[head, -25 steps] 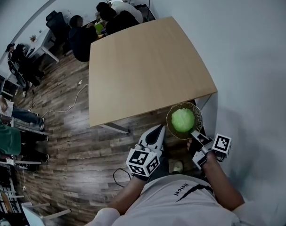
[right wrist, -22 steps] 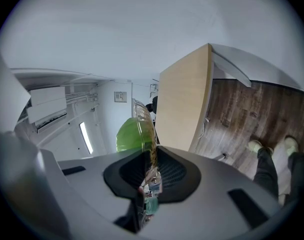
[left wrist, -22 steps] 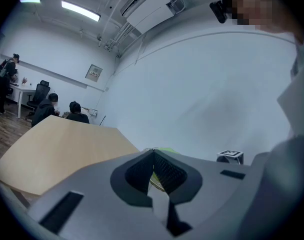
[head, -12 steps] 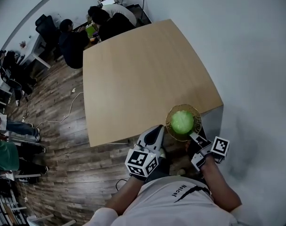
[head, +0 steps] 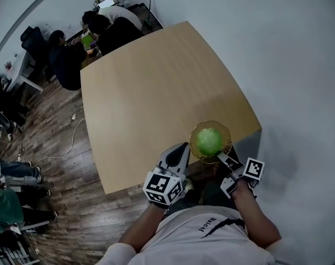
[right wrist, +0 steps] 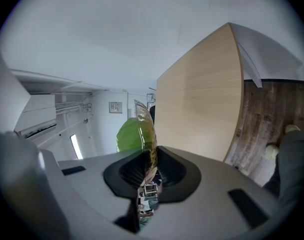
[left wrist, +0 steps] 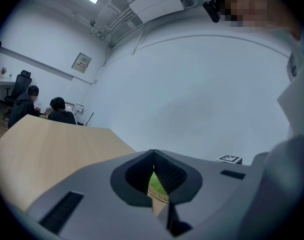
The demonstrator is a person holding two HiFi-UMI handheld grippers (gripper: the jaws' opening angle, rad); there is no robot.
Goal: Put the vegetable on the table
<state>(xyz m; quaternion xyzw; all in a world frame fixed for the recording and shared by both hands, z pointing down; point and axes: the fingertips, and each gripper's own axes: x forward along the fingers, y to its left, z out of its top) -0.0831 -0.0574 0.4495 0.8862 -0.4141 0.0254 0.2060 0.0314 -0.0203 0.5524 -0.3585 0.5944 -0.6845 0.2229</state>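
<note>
A round green vegetable (head: pixel 209 141) lies in an amber glass bowl (head: pixel 224 134). The bowl hangs over the near right corner of the light wooden table (head: pixel 156 87). My right gripper (head: pixel 224 158) is shut on the bowl's near rim. In the right gripper view the rim (right wrist: pixel 146 134) stands edge-on between the jaws, with the vegetable (right wrist: pixel 131 133) to its left and the table (right wrist: pixel 202 99) beyond. My left gripper (head: pixel 182 149) is shut and holds nothing, just left of the bowl at the table's near edge. In the left gripper view a strip of green shows past its tips (left wrist: pixel 155 180).
Several people (head: pixel 95 29) sit at the table's far end, with desks and chairs beyond them. A white wall (head: pixel 288 65) runs close along the table's right side. Wood floor with a cable (head: pixel 57 148) lies to the left.
The bowl with the vegetable has moved from in front of the table's edge to over its near right corner. Both grippers have come forward with it.
</note>
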